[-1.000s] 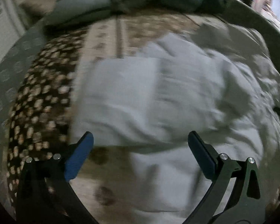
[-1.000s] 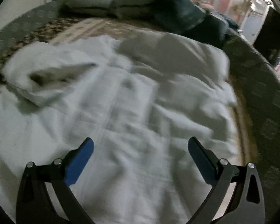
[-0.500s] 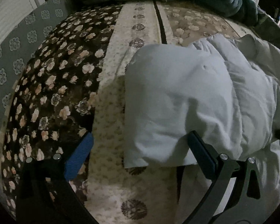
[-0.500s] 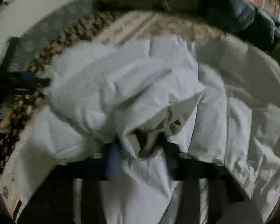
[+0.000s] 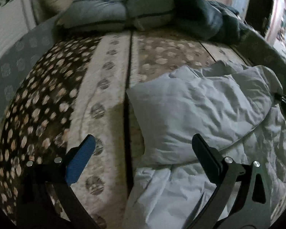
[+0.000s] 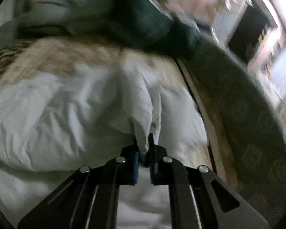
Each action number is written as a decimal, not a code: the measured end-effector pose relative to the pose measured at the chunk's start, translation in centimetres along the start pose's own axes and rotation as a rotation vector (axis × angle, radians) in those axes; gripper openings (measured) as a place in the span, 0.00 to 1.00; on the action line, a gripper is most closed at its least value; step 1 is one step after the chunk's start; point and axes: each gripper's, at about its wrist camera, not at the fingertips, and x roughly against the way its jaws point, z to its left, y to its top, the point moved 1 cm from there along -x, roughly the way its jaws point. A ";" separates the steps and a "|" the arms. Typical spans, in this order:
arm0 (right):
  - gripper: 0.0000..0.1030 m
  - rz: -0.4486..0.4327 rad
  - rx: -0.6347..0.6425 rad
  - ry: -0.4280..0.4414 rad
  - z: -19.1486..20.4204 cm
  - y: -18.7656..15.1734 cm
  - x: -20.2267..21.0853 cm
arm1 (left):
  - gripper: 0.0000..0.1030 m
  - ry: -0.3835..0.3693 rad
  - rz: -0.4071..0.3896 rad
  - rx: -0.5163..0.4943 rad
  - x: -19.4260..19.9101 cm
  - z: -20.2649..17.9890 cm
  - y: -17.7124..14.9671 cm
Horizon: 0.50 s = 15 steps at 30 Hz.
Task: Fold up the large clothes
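A: White garment (image 5: 190, 118) lies bunched on the patterned bed (image 5: 104, 87); left gripper (image 5: 143, 148) hangs wide apart, gripping nothing.

B: Right wrist view's blurry, but the right gripper (image 6: 144, 145) has just closed, fingers pinching a fold of it.

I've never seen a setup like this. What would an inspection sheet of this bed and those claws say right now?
Surface: bed with patterned bedspread.
Job's things: white garment, crumpled, partly folded over itself.
Clutter: grey-blue cushion and dark bedding at the far end.
Grippers: left claw open, holding nothing; right claw has just closed, pinching a fold of the white garment.
Cables: nothing seen.
Surroundings: dim room, dark doorway at right.
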 end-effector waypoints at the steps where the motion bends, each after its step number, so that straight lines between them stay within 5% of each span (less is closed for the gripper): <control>1: 0.14 0.014 0.003 0.016 -0.6 -0.5 -0.3 | 0.97 0.003 0.010 -0.017 -0.6 -0.9 0.1; 3: 0.40 0.000 -0.017 0.035 -2.0 -1.9 0.6 | 0.97 0.001 0.040 -0.026 -1.9 -2.3 0.2; 5: 0.53 0.005 -0.063 0.043 -3.6 -2.7 1.5 | 0.97 -0.026 0.064 -0.025 -2.8 -3.5 0.3; 10: 0.53 -0.103 -0.165 0.092 -6.1 -2.4 4.5 | 0.97 -0.042 0.092 0.022 -3.9 -6.0 1.2; 15: 0.48 -0.147 -0.089 0.191 -1.7 1.7 4.3 | 0.97 -0.045 0.148 0.063 -6.9 -8.6 3.1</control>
